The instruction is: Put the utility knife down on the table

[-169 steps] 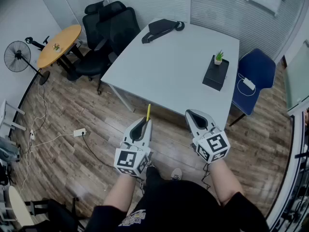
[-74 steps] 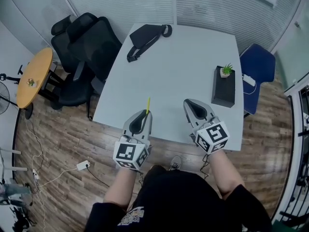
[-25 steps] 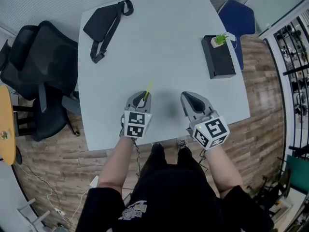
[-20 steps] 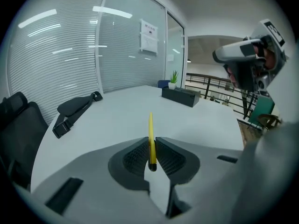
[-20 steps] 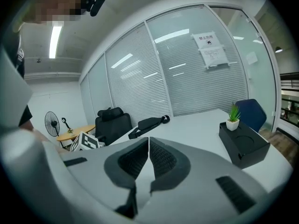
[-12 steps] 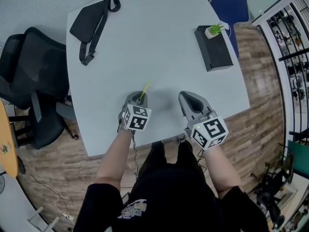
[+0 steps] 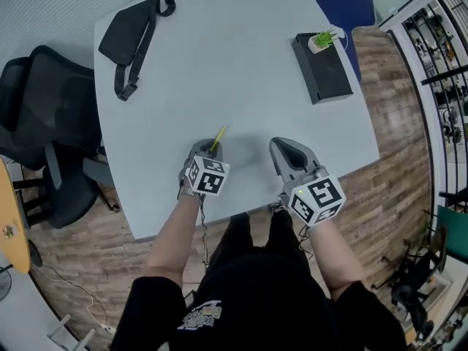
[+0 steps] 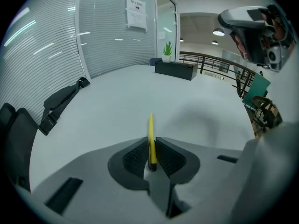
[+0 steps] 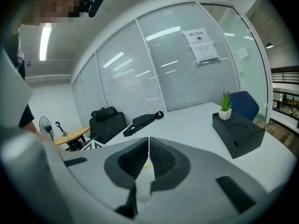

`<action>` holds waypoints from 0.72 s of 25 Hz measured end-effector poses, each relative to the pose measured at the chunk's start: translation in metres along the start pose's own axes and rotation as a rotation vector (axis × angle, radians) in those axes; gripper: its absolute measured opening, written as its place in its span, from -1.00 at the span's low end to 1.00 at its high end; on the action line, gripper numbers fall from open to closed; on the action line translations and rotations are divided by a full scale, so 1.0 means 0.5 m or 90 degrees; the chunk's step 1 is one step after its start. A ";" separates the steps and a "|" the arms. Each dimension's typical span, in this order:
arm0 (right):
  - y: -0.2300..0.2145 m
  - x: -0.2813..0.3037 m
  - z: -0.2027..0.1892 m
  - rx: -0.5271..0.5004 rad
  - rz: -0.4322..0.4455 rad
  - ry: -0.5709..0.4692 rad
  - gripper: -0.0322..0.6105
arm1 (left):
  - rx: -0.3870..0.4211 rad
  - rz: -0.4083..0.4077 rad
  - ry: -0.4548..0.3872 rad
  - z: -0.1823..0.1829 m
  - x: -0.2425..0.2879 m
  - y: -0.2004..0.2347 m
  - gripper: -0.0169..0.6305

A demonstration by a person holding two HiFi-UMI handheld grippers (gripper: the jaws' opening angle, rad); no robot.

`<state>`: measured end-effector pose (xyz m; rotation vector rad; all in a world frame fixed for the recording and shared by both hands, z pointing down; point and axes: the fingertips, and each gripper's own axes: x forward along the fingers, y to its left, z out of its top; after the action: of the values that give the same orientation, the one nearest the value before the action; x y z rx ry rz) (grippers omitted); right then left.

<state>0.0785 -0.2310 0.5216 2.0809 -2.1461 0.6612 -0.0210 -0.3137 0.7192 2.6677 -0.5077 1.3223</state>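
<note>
Low in the centre of the head view, our left gripper [image 7: 208, 151] clamps the slim yellow utility knife [image 8: 151, 129] edge-on over the pale grey table [image 7: 241, 72], apparently ready to lay it down, while our right gripper [image 7: 284, 151] waits closed and empty.

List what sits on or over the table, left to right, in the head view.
Sling bag → left gripper shut on the utility knife → right gripper; the black box overlaps it, so unplaced.

Wood floor [image 7: 398, 189], black office chair [image 7: 44, 115]
</note>
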 end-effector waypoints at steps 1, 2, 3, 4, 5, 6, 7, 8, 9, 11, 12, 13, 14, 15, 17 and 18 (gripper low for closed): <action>0.000 0.000 0.000 0.001 0.001 0.000 -0.87 | 0.001 -0.003 0.004 -0.003 0.001 -0.002 -0.80; -0.001 -0.001 0.000 0.002 0.001 -0.001 -0.87 | 0.001 -0.005 0.008 -0.006 0.002 -0.004 -0.79; -0.001 -0.001 -0.001 0.004 0.001 -0.001 -0.87 | 0.000 -0.006 0.010 -0.009 0.003 -0.005 -0.79; -0.003 -0.001 -0.001 0.005 0.001 0.000 -0.87 | -0.001 -0.008 0.010 -0.010 0.004 -0.006 -0.79; -0.004 -0.002 -0.002 0.006 0.001 0.001 -0.87 | -0.002 -0.009 0.010 -0.011 0.005 -0.007 -0.79; -0.006 -0.003 -0.003 0.007 0.001 0.001 -0.87 | -0.003 -0.009 0.009 -0.011 0.005 -0.007 -0.79; -0.008 -0.003 -0.004 0.009 0.001 0.001 -0.87 | -0.004 -0.009 0.009 -0.010 0.005 -0.006 -0.79; -0.011 -0.003 -0.004 0.011 0.001 0.001 -0.87 | -0.005 -0.009 0.008 -0.010 0.006 -0.006 -0.78; -0.013 -0.003 -0.004 0.012 0.001 0.001 -0.87 | -0.006 -0.008 0.008 -0.009 0.006 -0.005 -0.78; -0.015 -0.003 -0.003 0.015 0.002 0.001 -0.87 | -0.007 -0.007 0.007 -0.009 0.005 -0.002 -0.74; -0.016 -0.003 -0.002 0.016 0.003 0.000 -0.87 | -0.009 -0.007 0.006 -0.009 0.004 -0.001 -0.71; -0.017 -0.003 -0.001 0.016 0.004 0.000 -0.87 | -0.011 -0.009 0.006 -0.010 0.003 -0.001 -0.66; -0.018 -0.003 0.000 0.017 0.005 -0.001 -0.87 | -0.012 -0.009 0.006 -0.011 0.002 -0.001 -0.63; -0.019 -0.003 0.001 0.017 0.006 -0.002 -0.87 | -0.013 -0.009 0.005 -0.011 0.000 0.000 -0.61; -0.022 -0.004 0.005 0.019 0.009 -0.004 -0.87 | -0.017 -0.003 0.002 -0.011 -0.007 0.002 -0.60; -0.023 -0.004 0.007 0.019 0.012 -0.006 -0.87 | -0.020 -0.001 0.000 -0.010 -0.012 0.002 -0.59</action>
<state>0.0906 -0.2300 0.5204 2.0853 -2.1757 0.6919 -0.0282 -0.3118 0.7175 2.6426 -0.5219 1.3035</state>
